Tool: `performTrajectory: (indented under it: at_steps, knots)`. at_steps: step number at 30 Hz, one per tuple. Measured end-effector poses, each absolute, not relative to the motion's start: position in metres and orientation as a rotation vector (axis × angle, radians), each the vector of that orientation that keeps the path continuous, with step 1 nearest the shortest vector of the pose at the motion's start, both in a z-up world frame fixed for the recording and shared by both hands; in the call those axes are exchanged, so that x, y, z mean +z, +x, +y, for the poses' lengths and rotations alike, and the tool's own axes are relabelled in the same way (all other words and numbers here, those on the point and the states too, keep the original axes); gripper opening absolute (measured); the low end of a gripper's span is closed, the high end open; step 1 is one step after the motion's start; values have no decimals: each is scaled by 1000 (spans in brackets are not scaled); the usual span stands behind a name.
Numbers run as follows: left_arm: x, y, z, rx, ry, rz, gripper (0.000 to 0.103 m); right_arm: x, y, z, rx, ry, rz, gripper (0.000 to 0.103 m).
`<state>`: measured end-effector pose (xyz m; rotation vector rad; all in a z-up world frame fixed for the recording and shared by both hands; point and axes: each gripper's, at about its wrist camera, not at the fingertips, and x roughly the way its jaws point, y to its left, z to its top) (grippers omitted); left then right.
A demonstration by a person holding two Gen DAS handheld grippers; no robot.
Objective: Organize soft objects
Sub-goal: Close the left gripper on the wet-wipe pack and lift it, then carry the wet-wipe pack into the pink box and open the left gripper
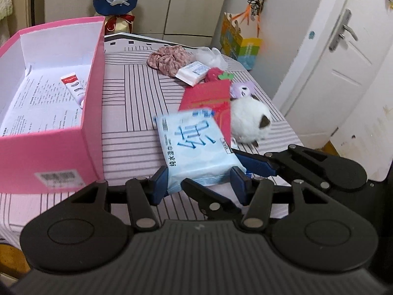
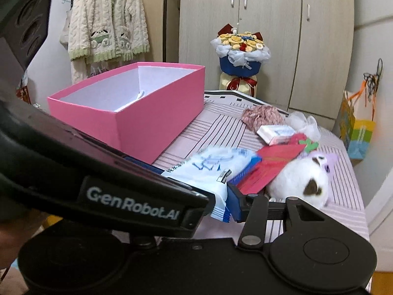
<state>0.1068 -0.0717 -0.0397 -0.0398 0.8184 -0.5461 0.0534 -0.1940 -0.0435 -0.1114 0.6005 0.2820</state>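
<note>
Left wrist: my left tool (image 1: 200, 184) has its blue pads about half open, clamped on the near end of the wet-wipe pack (image 1: 194, 147). Right tool (image 1: 255, 166) reaches in from the right and has the same pack by its right edge. My read: two grips because the pack is floppy plastic film and would sag from one. It's off the striped bench (image 1: 127, 98), just beside the pink box (image 1: 51, 147), which is likely where it goes. Box is rigid card, white inside, with a printed sheet and a toothpaste tube (image 1: 75, 87) in it.

Still loose on the bench: crinkly scrunchie (image 1: 169, 57), small tissue packet (image 1: 194, 72), flat red envelope (image 1: 208, 98), fluffy white plush (image 1: 250, 120).

Right wrist: left tool body blocks most of the view. I see one right pad pressed on the pack's (image 2: 216, 169) crimped edge; the opposite pad is hidden. Box (image 2: 137, 113) sits just beyond.
</note>
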Motion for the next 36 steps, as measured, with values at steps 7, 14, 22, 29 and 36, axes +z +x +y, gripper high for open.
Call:
performTrajectory:
  at_steps: [7, 14, 22, 29, 36]
  knots:
    - [-18, 72, -59, -549, -14, 740, 53, -25, 21, -183, 278, -128, 529, 53]
    - [9, 44, -41, -535, -4, 650, 53, -1, -4, -163, 282, -188, 447, 53]
    - [34, 40, -17, -477, -4, 585, 53, 22, -3, -135, 319, -234, 387, 53]
    - [44, 67, 14, -411, 3, 551, 53, 29, 30, -104, 387, -256, 359, 53]
    - [47, 120, 46, -334, -34, 558, 53, 30, 91, -77, 461, -247, 363, 53]
